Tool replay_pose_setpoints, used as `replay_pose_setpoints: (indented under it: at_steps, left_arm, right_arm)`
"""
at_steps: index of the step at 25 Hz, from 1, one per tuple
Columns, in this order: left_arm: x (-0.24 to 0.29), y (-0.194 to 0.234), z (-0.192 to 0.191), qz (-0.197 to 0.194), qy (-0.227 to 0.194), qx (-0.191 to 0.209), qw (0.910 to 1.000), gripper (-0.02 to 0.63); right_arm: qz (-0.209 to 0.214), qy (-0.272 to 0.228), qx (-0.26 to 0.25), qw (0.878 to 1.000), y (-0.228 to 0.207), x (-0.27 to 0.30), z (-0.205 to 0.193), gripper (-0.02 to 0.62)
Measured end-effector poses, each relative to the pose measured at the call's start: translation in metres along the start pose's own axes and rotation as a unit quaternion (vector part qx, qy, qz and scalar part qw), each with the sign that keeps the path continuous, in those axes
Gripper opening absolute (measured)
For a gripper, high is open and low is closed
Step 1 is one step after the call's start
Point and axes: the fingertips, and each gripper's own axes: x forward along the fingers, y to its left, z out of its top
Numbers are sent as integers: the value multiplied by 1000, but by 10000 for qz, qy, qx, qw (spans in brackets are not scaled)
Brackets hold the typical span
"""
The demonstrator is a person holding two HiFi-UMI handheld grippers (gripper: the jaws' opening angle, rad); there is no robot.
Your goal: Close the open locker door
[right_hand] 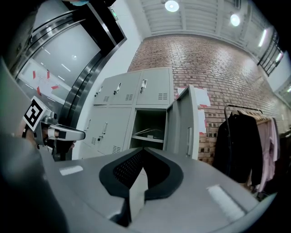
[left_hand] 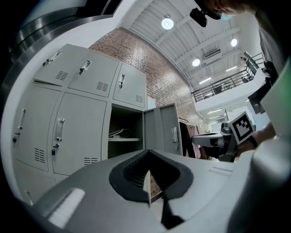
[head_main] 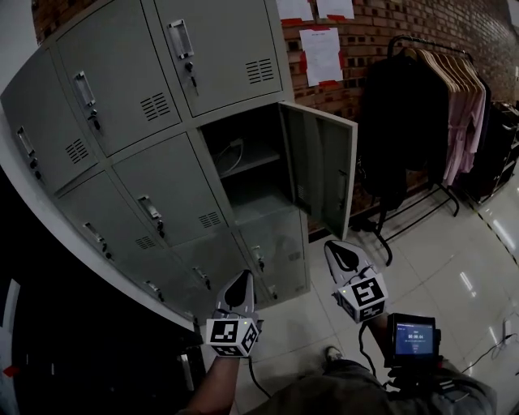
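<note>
A bank of grey lockers [head_main: 122, 105] stands ahead. One middle-row door [head_main: 324, 166] hangs wide open to the right, showing a shelf and a wire hanger inside its compartment [head_main: 243, 162]. My left gripper [head_main: 242, 277] is shut and empty, low and in front of the bottom lockers. My right gripper [head_main: 332, 246] is also shut and empty, just below the open door's lower corner and apart from it. The left gripper view shows the open door [left_hand: 161, 129] beyond the shut left gripper [left_hand: 149, 157]. The right gripper view shows that door [right_hand: 186, 123] past the right gripper [right_hand: 144, 152].
A clothes rack [head_main: 430, 97] with dark and pink garments stands right of the lockers against a brick wall [head_main: 381, 24] with papers taped on it. A small lit screen [head_main: 413, 339] sits by my right arm. Pale floor tiles [head_main: 438, 275] lie below, a dark frame at left.
</note>
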Motion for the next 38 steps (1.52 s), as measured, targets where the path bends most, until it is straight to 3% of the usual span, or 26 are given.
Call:
replay_pose_setpoints:
  at_steps: [10, 21, 22, 26, 30, 33, 35, 38]
  left_arm:
    - [65, -14, 8, -101, -151, 33, 9998, -2]
    - [140, -45, 0, -516, -231, -45, 9984, -2]
    - [145, -47, -2, -541, -229, -52, 9983, -2]
    - [167, -57, -6, -598, -191, -18, 9980, -2]
    - [181, -59, -9, -563, -167, 31, 9983, -2]
    - [187, -57, -8, -480, -170, 95, 9987, -2]
    - [191, -54, -7, -416, -167, 122, 9989, -2]
    - [197, -49, -9, -322, -162, 151, 9992, -2]
  right_arm:
    - [-88, -185, -53, 9998, -57, 25, 4, 6]
    - [-397, -152, -81, 9991, -125, 26, -7, 8]
    - [-338, -128, -68, 9993, -130, 27, -9, 8]
    - [84, -79, 52, 9999, -146, 39, -12, 115]
    - [545, -115, 96, 9984, -152, 54, -11, 154]
    - [1145, -191, 152, 9931, -148, 62, -9, 169]
    - [1592, -225, 271, 9866, -143, 66, -10, 243]
    - [2208, -234, 252, 9747, -130, 73, -8, 279]
